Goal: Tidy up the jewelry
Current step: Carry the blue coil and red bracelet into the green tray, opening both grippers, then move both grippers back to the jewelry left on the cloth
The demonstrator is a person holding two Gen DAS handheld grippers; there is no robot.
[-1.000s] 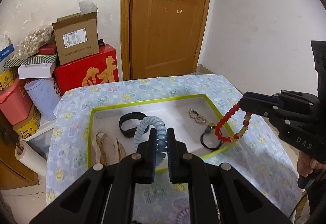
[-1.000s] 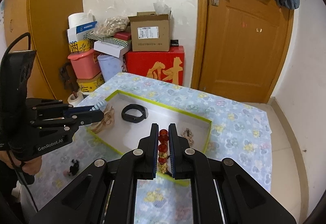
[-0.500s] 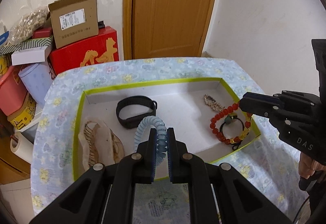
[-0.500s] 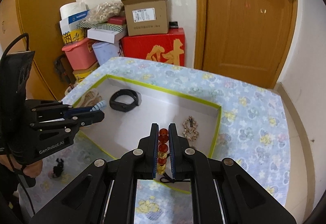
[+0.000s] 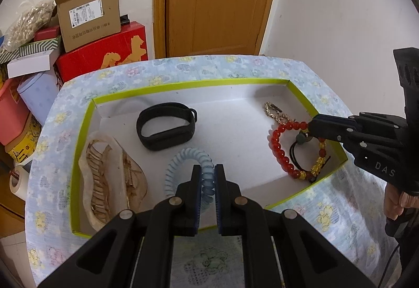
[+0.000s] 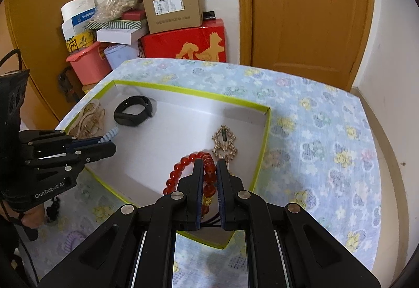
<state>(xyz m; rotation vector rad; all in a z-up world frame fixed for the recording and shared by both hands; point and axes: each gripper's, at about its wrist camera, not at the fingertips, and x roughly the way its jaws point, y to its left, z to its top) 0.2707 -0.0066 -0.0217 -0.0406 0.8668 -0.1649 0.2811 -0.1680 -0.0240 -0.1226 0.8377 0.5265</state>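
A white box with a lime-green rim lies on the flowered table. My left gripper is shut on a pale blue spiral hair tie, held low over the box's near side. My right gripper is shut on a red and yellow bead bracelet, which hangs down to the box floor at its right end. Under the bracelet lies a black hair band.
In the box lie a black wristband, a gold brooch and beige hair clips. Stacked cartons and a wooden door stand behind the table. Dark beads lie on the cloth left of the box.
Both grippers have come down toward the box with their loads. The bead bracelet, earlier hanging above the box's right rim, now reaches the box floor over the black hair band.
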